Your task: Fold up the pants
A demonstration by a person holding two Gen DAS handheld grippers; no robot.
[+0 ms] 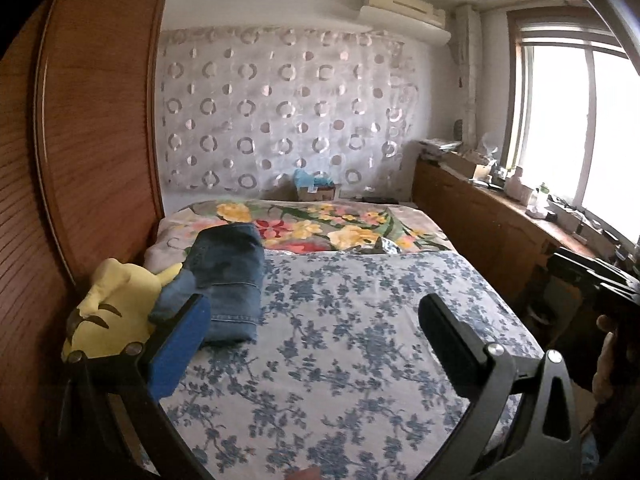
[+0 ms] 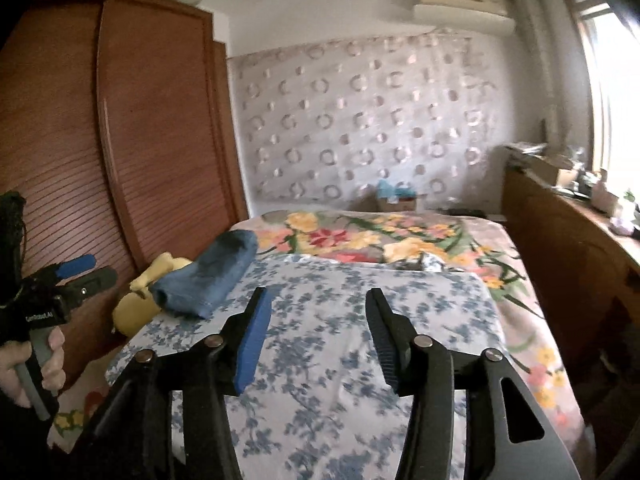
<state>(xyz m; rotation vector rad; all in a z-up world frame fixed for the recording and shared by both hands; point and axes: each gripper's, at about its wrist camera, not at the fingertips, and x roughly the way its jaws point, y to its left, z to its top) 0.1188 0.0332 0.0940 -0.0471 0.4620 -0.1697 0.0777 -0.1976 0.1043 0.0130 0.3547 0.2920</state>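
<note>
A: Status on the pants (image 1: pixel 230 280)?

B: Folded denim bundle, lying on the bed (image 1: pixel 340 360) at its left side, partly on the blue-flowered sheet (image 1: pixel 360 312), far end toward the floral blanket (image 1: pixel 320 224). Its left edge touches the yellow plush toy (image 1: pixel 116 308), which sits against the wooden wardrobe (image 1: pixel 92 120).

A: Left gripper?

B: Left gripper (image 1: pixel 316 320) hovers above the near part of the sheet, jaws spread wide, nothing between them. Its blue-padded finger overlaps the near corner of the pants in the left wrist view; cannot tell if it touches.

A: Right one?

B: Right gripper (image 2: pixel 318 320) also above the sheet, to the right of the pants and apart from them. Jaws parted, holding nothing. From its camera the left gripper shows at far left in the person's hand (image 2: pixel 28 364).

A: Any containers?

B: One cardboard box (image 1: pixel 316 191) past the far end of the bed, by the circle-patterned curtain (image 1: pixel 280 112). Something blue-green sticks out of the top; cannot tell what it is. The worktop (image 1: pixel 520 208) along the right wall under the window (image 1: pixel 580 128) carries small boxes and bottles, too blurred to identify contents.

A: Anything else on the bed?

B: A small crumpled grey item (image 1: pixel 386 245) where sheet meets blanket, right of centre.
</note>
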